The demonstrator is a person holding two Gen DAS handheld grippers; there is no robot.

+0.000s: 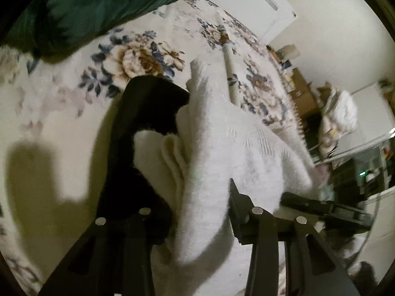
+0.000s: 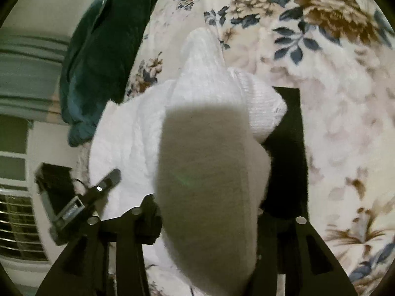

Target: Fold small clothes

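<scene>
White cloth [image 1: 222,148]: it was a soft white knit thing, held up over the flowery bed cover [image 1: 74,113], likely so one part could be folded over.
Left gripper [image 1: 197,212]: its jaws pinched the cloth, low and pointing across the bed.
Right gripper [image 2: 209,212]: it pinched the same cloth, which draped over its fingers.
Green cloth [image 2: 103,56]: it lay apart, near the bed's edge.

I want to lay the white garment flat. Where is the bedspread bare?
Bare bedspread lies left of the black cloth, below the green fabric. In the right view, more lies right of the black cloth. The middle is crowded: white garment, both grippers.
</scene>
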